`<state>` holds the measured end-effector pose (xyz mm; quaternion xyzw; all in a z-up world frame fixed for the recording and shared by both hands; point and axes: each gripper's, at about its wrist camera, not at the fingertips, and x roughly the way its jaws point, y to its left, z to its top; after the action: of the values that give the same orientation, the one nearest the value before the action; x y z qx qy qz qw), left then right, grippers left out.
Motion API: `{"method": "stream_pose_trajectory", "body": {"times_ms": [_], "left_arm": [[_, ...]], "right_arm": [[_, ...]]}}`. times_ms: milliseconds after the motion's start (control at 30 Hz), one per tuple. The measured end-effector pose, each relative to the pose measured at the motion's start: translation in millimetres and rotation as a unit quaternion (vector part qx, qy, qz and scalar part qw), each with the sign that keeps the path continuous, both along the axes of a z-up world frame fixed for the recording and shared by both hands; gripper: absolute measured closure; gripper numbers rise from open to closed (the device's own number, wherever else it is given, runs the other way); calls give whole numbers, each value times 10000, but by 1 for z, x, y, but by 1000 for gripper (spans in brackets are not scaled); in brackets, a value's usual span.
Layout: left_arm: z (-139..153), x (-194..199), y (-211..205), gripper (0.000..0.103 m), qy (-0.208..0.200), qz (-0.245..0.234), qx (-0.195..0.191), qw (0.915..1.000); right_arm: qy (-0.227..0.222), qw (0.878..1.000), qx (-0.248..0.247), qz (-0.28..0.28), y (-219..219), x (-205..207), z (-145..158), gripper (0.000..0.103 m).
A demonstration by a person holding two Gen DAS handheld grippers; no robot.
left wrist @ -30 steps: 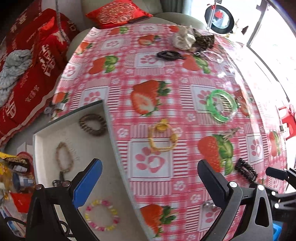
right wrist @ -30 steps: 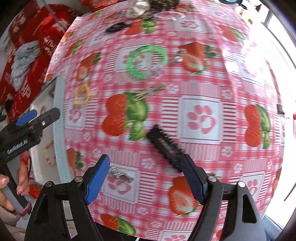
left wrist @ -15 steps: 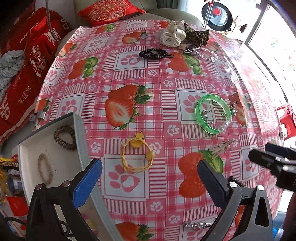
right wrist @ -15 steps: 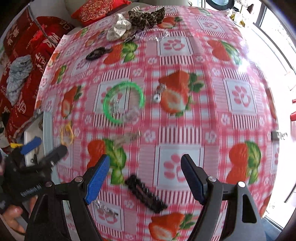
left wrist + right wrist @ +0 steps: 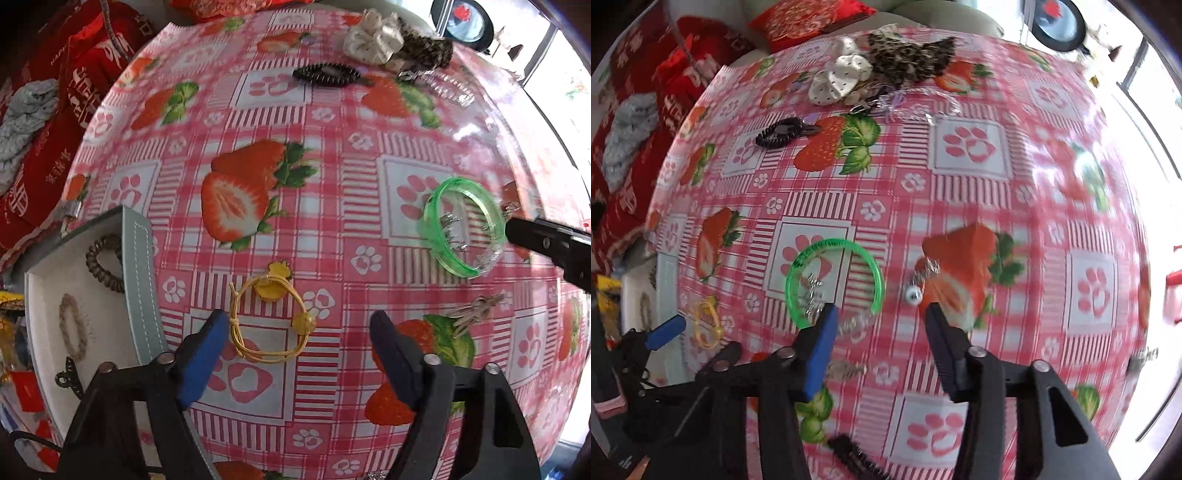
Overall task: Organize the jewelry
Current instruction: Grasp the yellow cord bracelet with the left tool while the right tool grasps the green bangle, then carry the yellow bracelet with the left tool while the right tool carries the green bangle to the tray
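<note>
While the yellow hair tie (image 5: pixel 269 322) lies flat on the strawberry tablecloth (image 5: pixel 321 192), the left gripper (image 5: pixel 297 339) sits right over it with its two fingers wide open and holding nothing. Its blue finger (image 5: pixel 201 360) is just beside the tie's left side, maybe touching it. Just to the left is the grey tray (image 5: pixel 142 280), with a brown coil tie (image 5: pixel 101 263) and a beaded bracelet (image 5: pixel 72 331) inside. Farther right lies the green bangle (image 5: pixel 834 282). The right gripper (image 5: pixel 879 319) is open too, and its blue finger (image 5: pixel 820 350) is at the bangle's near edge. A small silver earring (image 5: pixel 918 282) lies beside the bangle.
</note>
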<state>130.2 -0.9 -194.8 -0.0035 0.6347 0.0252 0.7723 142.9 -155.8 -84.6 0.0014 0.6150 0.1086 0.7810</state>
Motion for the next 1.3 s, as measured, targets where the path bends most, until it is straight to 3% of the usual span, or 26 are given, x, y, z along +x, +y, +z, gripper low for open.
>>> {"method": "stream_pose_trajectory", "body": {"times_ms": [133,333,433,500,600,900,1300], "left_arm": [[-6,0,4,19,31,125,-32,9999],[-7,-5,3,30,-75,94,-158,9998],[-4,-8,-1,48,-164,19,-221,9996],[-3,-8,-3,68,-208,-41,-247,9995],[1,-9,-5,84,-236,-89,-315,9992],[25,-15,0,83,-503,-197,-770,9956],[51,-22,11,83,-686,-194,-1013,9923]], "right_arm": [[-94,9991,-245,344,13,10,-8,58],[-147,9965,-502,659,27,20,-20,68],[-183,9950,-613,767,32,22,-23,79],[-210,9942,-664,824,34,21,-24,88],[-267,9932,-729,864,36,19,-23,94],[-330,9963,-398,691,30,13,-10,96],[-188,9990,15,406,15,-13,10,96]]}}
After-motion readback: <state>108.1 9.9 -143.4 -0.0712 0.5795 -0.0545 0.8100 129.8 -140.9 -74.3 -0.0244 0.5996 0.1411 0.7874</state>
